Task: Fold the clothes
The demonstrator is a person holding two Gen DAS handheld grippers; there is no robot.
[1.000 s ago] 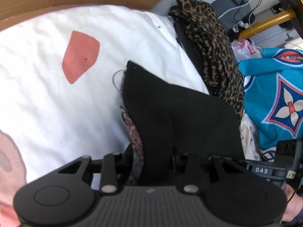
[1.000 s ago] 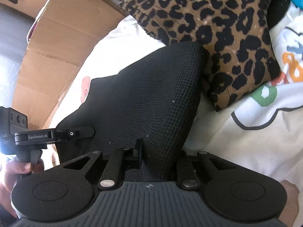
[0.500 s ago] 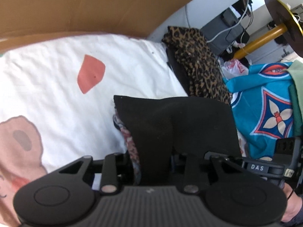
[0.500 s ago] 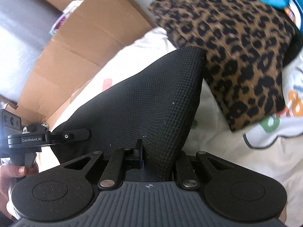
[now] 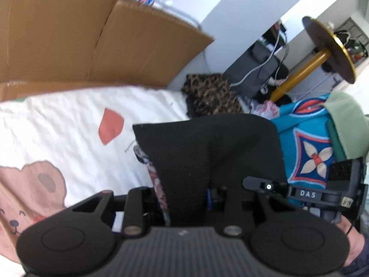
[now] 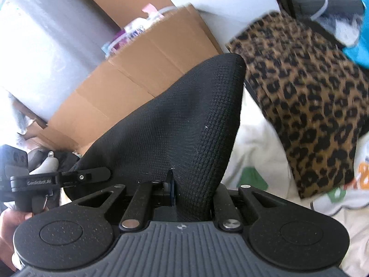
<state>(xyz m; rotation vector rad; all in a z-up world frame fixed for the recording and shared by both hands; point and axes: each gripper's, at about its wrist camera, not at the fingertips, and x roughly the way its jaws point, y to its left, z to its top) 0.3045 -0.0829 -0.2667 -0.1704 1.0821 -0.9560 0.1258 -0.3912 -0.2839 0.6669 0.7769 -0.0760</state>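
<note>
Gripping one black knit garment between them, the left gripper and right gripper are each clamped on its fabric, raised above one bear-print sheet. One leopard-print garment is seen beyond. "DAS" is read on the right gripper's side.

What I can't see well

The black cloth covers the fingertips of my right gripper and my left gripper, so I can't see the pads. The leopard-print cloth is blurry and its far side is cut off. My left hand is half out of the picture.
</note>
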